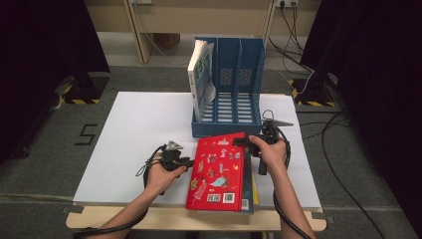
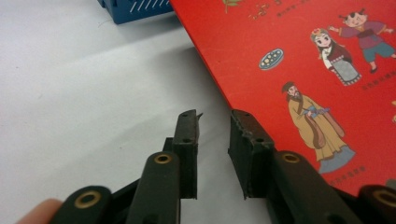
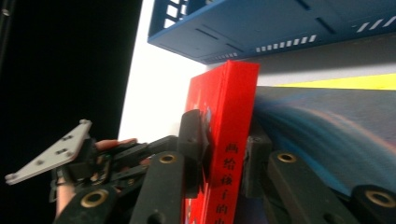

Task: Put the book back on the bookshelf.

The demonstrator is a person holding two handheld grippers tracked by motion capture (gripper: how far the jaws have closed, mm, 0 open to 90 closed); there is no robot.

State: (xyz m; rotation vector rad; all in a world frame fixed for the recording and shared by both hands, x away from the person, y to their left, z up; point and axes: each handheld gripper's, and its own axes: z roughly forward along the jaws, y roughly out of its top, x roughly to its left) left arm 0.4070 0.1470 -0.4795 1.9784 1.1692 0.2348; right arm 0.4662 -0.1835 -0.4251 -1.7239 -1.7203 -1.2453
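Observation:
A red picture book [image 1: 216, 172] lies flat on top of a small stack at the table's front, just before the blue file rack [image 1: 259, 74]. My right gripper [image 1: 242, 141] is at the book's far right corner. In the right gripper view the right gripper [image 3: 224, 135] is shut on the red book [image 3: 233, 93], one pad on the cover and one under it by the spine. My left gripper [image 1: 188, 162] sits on the table at the book's left edge. In the left gripper view the left gripper [image 2: 215, 116] is open with nothing between its jaws, beside the red cover [image 2: 303, 60].
Under the red book lies another book [image 3: 327, 121] with a dark bluish cover and a yellow stripe. A white-and-green book [image 1: 201, 79] stands in the rack's left compartment; the other compartments hold nothing. The white tabletop [image 1: 134, 129] stretches left. Cables run over the floor at the right.

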